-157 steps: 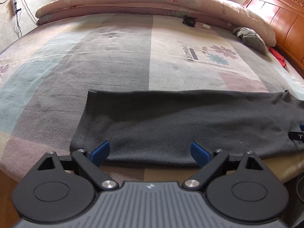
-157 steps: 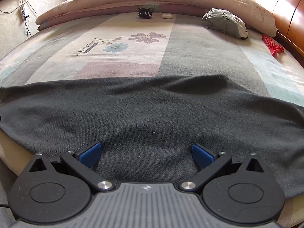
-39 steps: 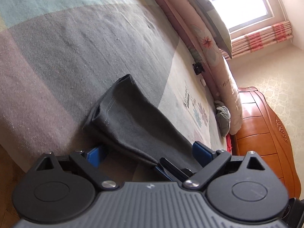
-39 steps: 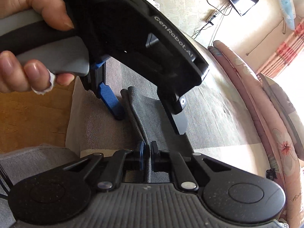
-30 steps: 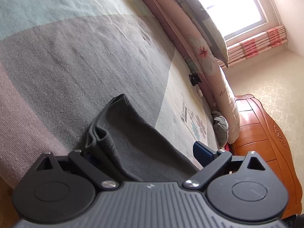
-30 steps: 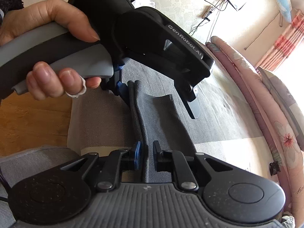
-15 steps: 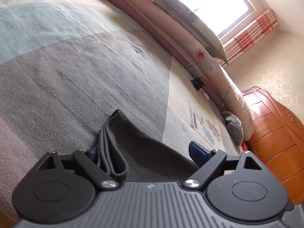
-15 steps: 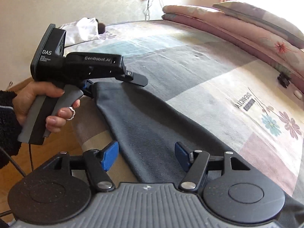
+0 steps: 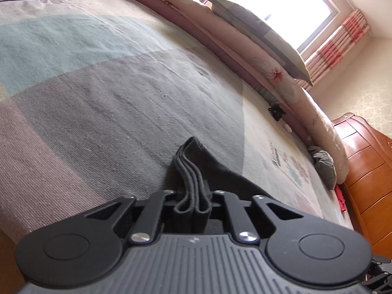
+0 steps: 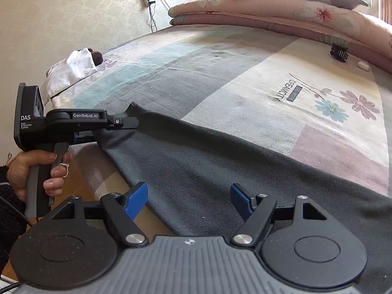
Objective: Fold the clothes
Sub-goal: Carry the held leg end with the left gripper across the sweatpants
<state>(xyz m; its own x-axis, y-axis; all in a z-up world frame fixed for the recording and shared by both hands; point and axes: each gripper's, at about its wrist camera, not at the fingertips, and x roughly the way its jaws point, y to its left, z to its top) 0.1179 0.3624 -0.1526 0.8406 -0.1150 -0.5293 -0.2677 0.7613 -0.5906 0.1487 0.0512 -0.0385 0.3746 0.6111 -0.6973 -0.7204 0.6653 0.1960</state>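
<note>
Since half a second ago the left gripper (image 9: 192,199) has just been closing and now pinches the stacked hem of the dark grey garment (image 10: 220,161) at the bed's (image 10: 245,93) near edge. Over the same cloth, the right gripper (image 10: 188,199) has just been opening and holds nothing. Left pads are hidden by fabric. Bare patchwork bedspread stretches beyond toward folded quilts (image 10: 281,9).

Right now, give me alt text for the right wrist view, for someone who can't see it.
The right gripper, open, hovers over a dark grey garment stretched along the near edge of a patchwork bedspread. At left, a hand holds the left gripper shut on the garment's end. Folded quilts lie at the far side.
</note>
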